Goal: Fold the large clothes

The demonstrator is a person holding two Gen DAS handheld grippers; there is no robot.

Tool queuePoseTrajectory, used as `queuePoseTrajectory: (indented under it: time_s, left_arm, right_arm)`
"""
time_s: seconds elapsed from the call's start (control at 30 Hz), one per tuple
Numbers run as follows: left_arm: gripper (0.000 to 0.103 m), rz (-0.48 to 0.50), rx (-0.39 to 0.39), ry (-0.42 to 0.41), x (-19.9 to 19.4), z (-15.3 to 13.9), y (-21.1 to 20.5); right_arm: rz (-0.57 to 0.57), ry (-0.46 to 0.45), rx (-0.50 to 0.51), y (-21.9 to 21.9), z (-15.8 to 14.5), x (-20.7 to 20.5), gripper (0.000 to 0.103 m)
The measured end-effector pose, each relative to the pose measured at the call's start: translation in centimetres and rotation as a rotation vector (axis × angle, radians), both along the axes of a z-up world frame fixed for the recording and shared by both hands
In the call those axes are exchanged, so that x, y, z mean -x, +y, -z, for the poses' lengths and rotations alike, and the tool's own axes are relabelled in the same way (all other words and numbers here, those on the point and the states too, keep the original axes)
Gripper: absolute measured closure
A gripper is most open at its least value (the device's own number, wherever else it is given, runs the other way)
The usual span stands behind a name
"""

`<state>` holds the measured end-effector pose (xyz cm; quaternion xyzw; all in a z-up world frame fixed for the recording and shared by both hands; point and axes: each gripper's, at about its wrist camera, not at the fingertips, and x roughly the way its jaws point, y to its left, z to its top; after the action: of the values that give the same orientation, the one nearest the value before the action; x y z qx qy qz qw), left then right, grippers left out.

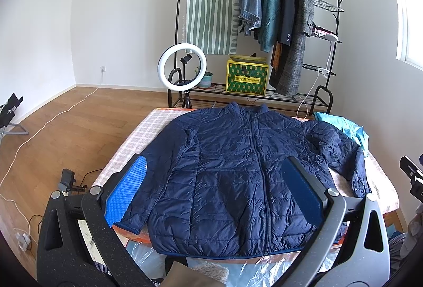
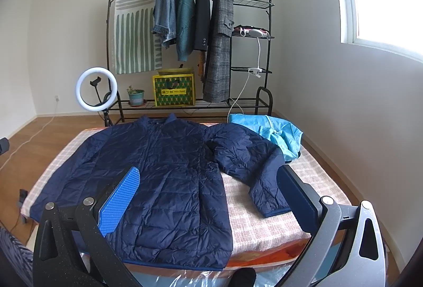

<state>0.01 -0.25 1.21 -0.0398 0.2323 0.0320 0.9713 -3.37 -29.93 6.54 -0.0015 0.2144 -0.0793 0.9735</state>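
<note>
Left wrist view: quilted navy puffer jacket [image 1: 232,168] lies flat, zipped.

One printed label noted: a yellow strip on the green-and-yellow box [image 1: 247,80] on the far rack's bottom shelf. Its lettering is too small to read.

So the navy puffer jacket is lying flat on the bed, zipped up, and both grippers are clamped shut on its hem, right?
Not quite. The navy puffer jacket does lie flat and zipped on the bed, but both wrist views show the left gripper and right gripper open above it, holding nothing.
</note>
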Motion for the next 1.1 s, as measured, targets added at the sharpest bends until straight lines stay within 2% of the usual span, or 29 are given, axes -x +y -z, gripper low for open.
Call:
queuePoseTrajectory:
  time_s: [0.83, 1.1]
  left_arm:
    - [0.0, -0.001, 0.001, 0.003, 0.1, 0.6, 0.5]
    - [0.0, -0.052, 0.003, 0.02, -0.5, 1.6, 2.0]
  right_arm:
    - [-0.002, 0.0, -0.004, -0.1, 0.0, -0.1, 0.0]
    - [-0.022, 0.008, -0.017, 0.4, 0.2, -1.0, 0.0]
